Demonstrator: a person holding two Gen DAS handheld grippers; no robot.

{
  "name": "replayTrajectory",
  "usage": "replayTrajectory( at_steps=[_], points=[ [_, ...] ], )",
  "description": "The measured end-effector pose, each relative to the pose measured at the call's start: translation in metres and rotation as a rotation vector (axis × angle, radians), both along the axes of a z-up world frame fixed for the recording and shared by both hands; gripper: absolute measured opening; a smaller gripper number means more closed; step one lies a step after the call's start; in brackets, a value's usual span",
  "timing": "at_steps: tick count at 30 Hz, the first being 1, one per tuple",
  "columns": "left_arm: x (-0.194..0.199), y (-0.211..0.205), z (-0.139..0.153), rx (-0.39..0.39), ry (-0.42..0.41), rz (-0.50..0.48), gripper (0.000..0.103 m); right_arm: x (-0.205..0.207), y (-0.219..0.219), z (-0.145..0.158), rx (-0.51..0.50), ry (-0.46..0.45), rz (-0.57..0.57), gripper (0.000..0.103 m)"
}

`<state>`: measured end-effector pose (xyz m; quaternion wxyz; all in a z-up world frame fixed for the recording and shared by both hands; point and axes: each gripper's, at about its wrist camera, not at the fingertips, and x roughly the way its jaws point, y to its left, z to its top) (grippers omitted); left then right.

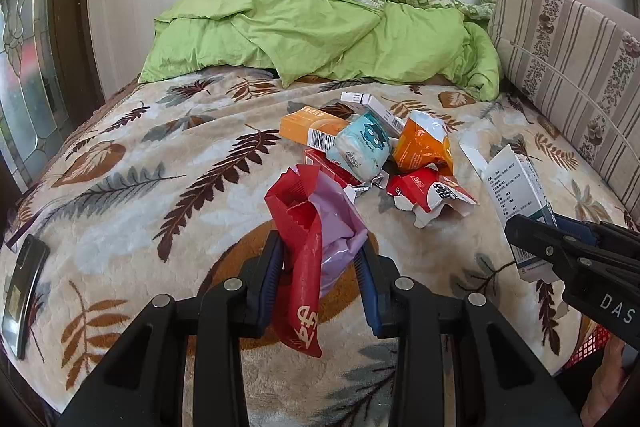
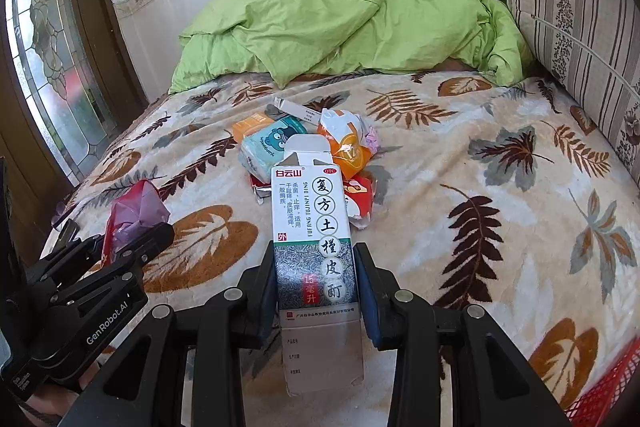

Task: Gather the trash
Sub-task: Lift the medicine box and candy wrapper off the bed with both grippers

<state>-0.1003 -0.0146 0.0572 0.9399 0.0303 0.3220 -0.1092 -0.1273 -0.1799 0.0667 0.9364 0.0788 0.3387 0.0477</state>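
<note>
Left wrist view: my left tongs [image 1: 320, 279] are clamped on a crumpled red wrapper [image 1: 298, 251] with lilac plastic, above the leaf-print blanket [image 1: 140, 187]. At one o'clock lies the trash pile [image 1: 372, 147]: an orange box, a blue tissue pack, torn red packaging. At three o'clock, my right tongs [image 2: 318, 279] pinch a white medicine carton [image 2: 310, 227], held upright off the bed.
</note>
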Motion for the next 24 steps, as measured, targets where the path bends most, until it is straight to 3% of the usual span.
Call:
replayTrajectory(
  at_steps=[24],
  points=[
    [0.0000, 0.0009, 0.0004, 0.023, -0.009, 0.009, 0.034, -0.0020, -0.0008, 0.0036, -0.009, -0.015, -0.002, 0.038]
  ],
)
